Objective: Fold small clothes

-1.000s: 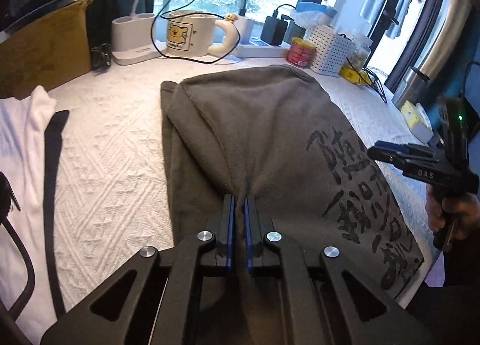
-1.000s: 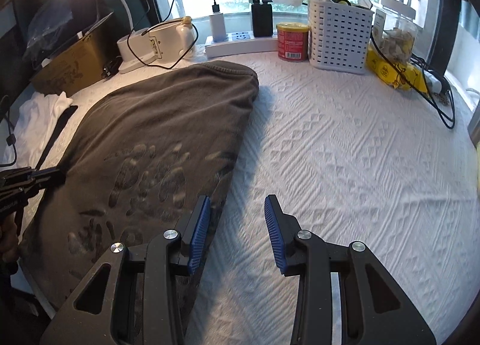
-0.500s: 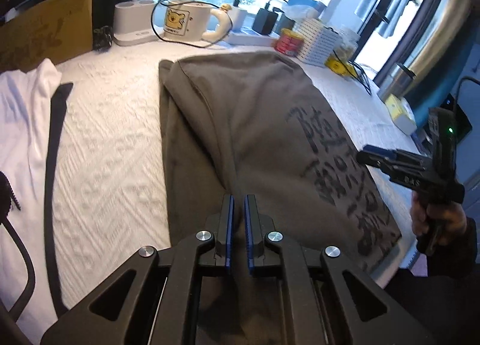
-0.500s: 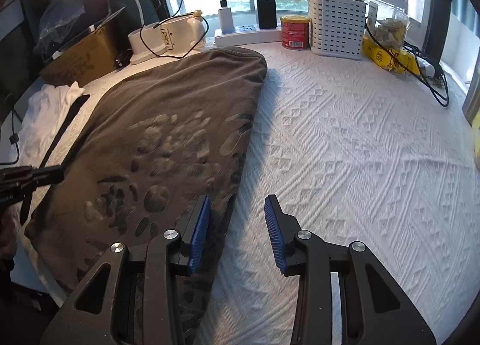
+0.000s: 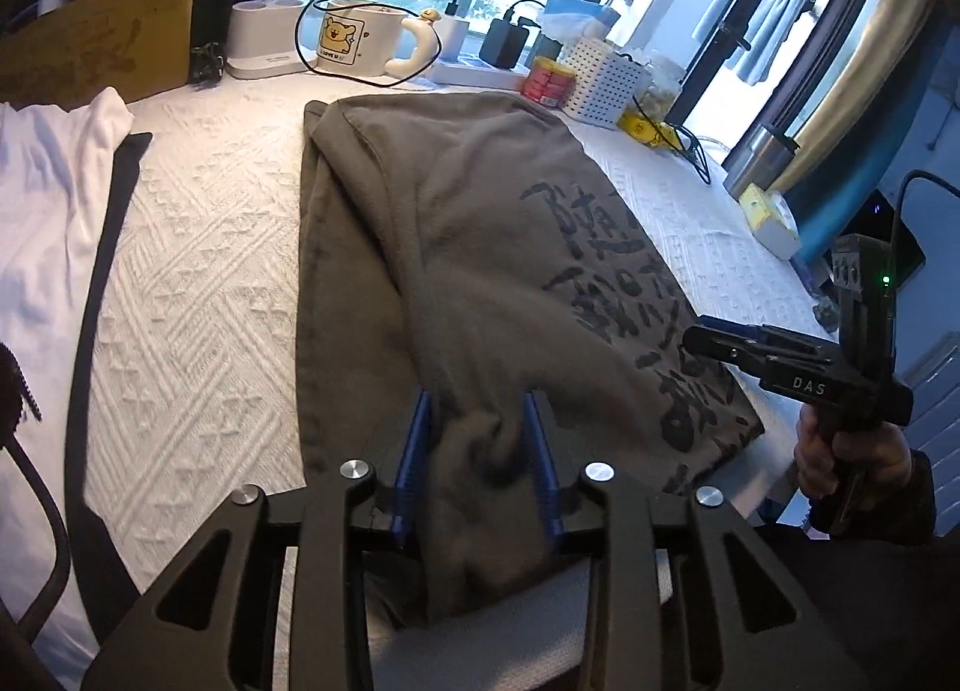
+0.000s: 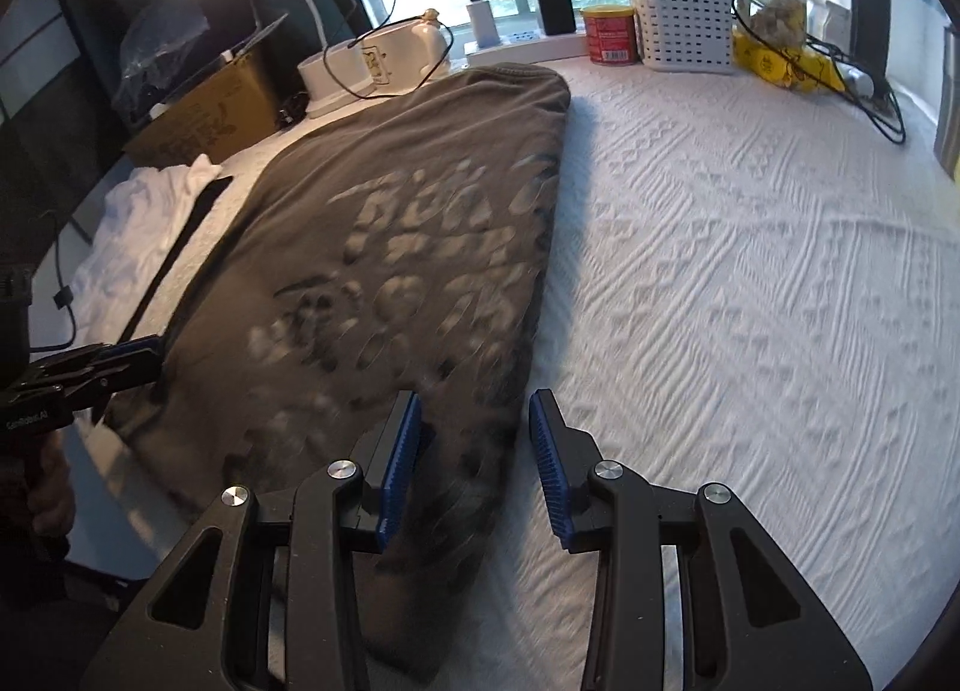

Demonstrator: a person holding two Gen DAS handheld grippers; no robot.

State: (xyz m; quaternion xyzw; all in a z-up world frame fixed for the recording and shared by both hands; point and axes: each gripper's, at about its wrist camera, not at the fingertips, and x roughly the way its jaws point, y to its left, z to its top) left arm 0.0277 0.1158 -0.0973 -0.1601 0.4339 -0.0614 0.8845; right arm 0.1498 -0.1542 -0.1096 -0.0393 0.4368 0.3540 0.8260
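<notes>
- Since a second ago, the left gripper (image 5: pixel 477 463) is releasing its pinch: its jaws are opening, with a bunched fold of the grey shirt (image 5: pixel 480 247) lying loosely between the blue pads.
- Folded lengthwise, the grey shirt is lying across the middle of the white bedspread (image 6: pixel 750 283), its printed side facing up.
- At lower centre of its own view, the right gripper (image 6: pixel 474 451) is hovering half open over the shirt's edge, gripping nothing.
- At upper left, a mug (image 5: pixel 357 45) is standing beside a white basket (image 5: pixel 603 87).
</notes>
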